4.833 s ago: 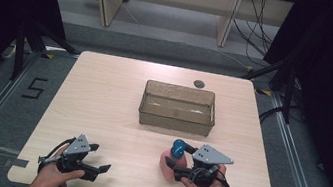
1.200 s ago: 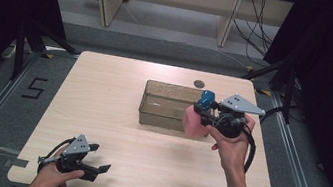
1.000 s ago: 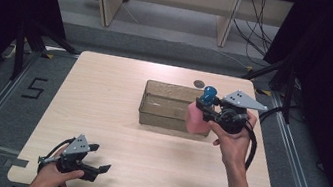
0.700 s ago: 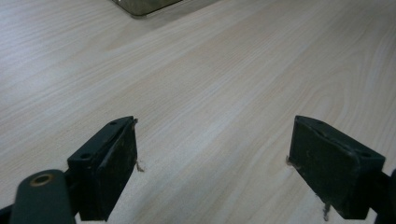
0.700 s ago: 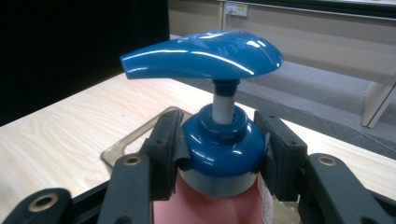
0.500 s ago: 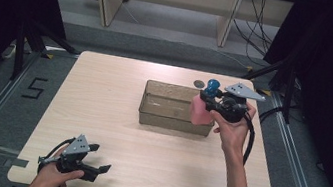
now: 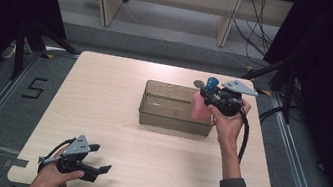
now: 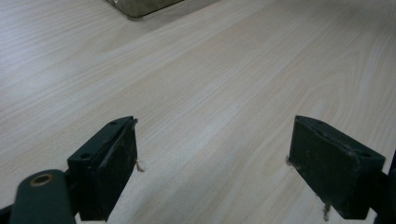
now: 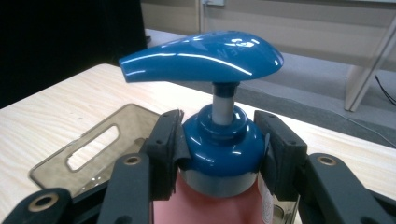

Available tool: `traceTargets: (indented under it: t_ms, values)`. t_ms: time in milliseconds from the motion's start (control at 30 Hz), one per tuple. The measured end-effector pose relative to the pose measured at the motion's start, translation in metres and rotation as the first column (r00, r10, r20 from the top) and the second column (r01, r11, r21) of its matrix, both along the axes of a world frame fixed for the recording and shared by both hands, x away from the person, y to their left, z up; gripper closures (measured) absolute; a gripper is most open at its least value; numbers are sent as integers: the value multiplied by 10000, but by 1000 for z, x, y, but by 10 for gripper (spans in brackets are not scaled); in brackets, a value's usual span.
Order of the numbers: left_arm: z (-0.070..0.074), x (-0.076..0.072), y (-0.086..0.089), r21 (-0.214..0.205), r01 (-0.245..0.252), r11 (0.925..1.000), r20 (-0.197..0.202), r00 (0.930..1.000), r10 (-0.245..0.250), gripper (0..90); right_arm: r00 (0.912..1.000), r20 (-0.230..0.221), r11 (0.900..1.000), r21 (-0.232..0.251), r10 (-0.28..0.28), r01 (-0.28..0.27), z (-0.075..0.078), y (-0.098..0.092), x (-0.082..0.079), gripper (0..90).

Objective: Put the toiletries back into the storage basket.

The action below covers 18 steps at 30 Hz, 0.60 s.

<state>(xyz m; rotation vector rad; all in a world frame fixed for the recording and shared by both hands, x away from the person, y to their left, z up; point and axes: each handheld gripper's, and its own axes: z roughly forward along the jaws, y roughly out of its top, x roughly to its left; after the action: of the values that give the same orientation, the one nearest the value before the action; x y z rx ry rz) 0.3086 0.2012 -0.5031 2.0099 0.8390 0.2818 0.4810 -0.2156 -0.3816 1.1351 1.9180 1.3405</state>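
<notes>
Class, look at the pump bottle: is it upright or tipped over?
Upright. In the right gripper view the bottle's blue pump head points straight up above its collar, where the right gripper clamps it, over the bin.

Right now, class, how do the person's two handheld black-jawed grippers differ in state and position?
The left gripper is open and holds nothing; the right gripper is shut on the blue-capped pink pump bottle. The left sits low at the wooden table's near edge; the right is at the clear bin. Each is hand-held.
</notes>
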Motion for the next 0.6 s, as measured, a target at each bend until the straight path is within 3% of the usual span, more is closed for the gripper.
traceTargets:
  t_ms: [133, 200, 267, 600]
  values:
    - [0, 1, -1, -133, -31, 9999, 6, 10000, 31, 148, 9997, 212, 9993, -361, -101, 108, -5, 0, 4, 536]
    - [0, 0, 0, -25, -17, 10000, 5, 10000, 17, 148, 9997, -181, 9998, -163, -133, 130, -6, 1, 3, 536]
    - [0, 0, 0, -41, -30, 10000, 33, 10000, 30, 147, 10000, -66, 9999, -132, -42, 41, -9, 1, 4, 536]
    - [1, 0, -1, -68, 8, 10000, 20, 10000, -8, 147, 9993, -366, 9998, -161, -109, 104, -22, 1, 6, 536]
